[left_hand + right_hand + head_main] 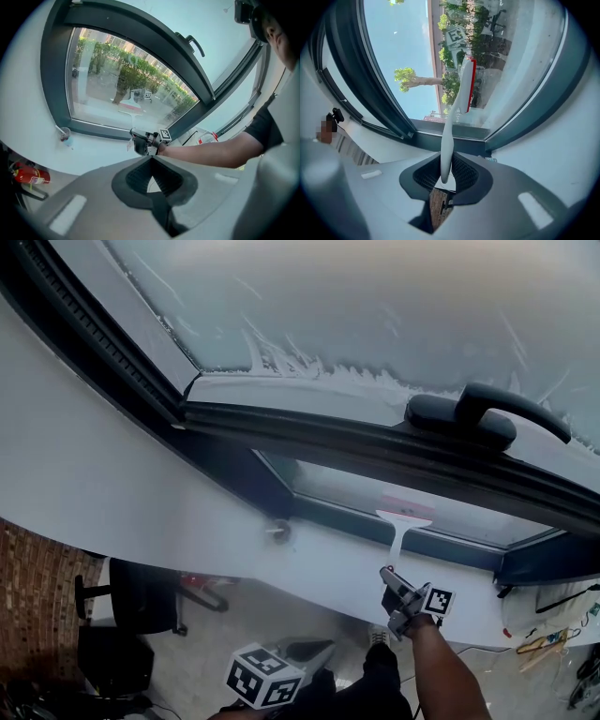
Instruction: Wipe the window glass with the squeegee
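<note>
Looking down in the head view, I saw the squeegee (402, 524) touching the window glass (337, 486) at 4 o'clock. Left gripper view: the left gripper (151, 160) had its jaws pressed together, empty. Right gripper view: the right gripper (446, 165) pinched the squeegee's handle.

Right tongs (446, 177) clamped on tail end of white squeegee (448, 133) handle. Handle runs straight ahead from tongs. Red-edged blade at far end, against window glass (515, 51). Dark window frame (522, 123) just beyond tongs. Trees outside.
</note>
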